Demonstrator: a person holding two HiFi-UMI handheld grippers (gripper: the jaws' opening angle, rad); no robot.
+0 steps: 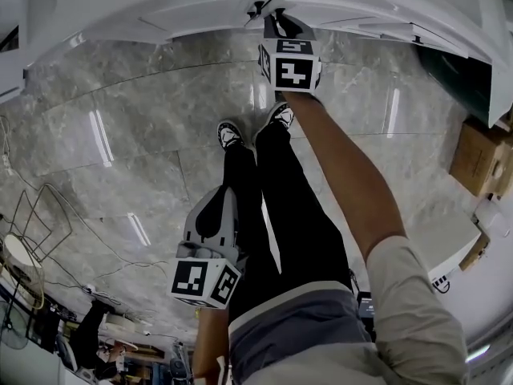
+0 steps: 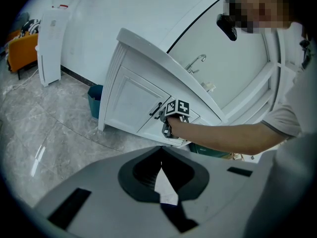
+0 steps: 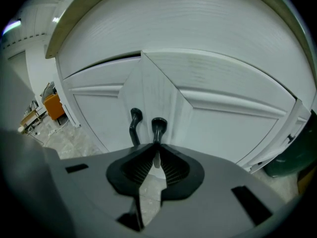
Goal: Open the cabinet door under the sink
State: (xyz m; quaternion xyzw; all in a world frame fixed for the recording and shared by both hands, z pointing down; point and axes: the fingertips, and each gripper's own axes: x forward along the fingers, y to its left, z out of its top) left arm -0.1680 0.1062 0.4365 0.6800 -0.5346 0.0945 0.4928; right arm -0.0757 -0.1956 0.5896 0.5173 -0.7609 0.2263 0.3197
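The white sink cabinet [image 2: 133,98] has two doors with a black handle each. In the right gripper view the right handle [image 3: 157,129] runs down between the jaws of my right gripper [image 3: 157,147], which is shut on it; the left handle [image 3: 134,125] stands free beside it. The head view shows the right gripper [image 1: 272,18] reaching out to the cabinet front [image 1: 200,10] at arm's length. My left gripper [image 1: 215,203] hangs low by the person's legs, well back from the cabinet, shut with nothing in it [image 2: 160,155]. Whether the door is ajar I cannot tell.
A teal bin [image 2: 94,100] stands at the cabinet's left side, a dark green bin [image 3: 292,157] at its right. A faucet [image 2: 195,62] sits on top. A cardboard box [image 1: 481,159] and a white device [image 1: 449,239] lie right; cables [image 1: 32,215] trail left on the marble floor.
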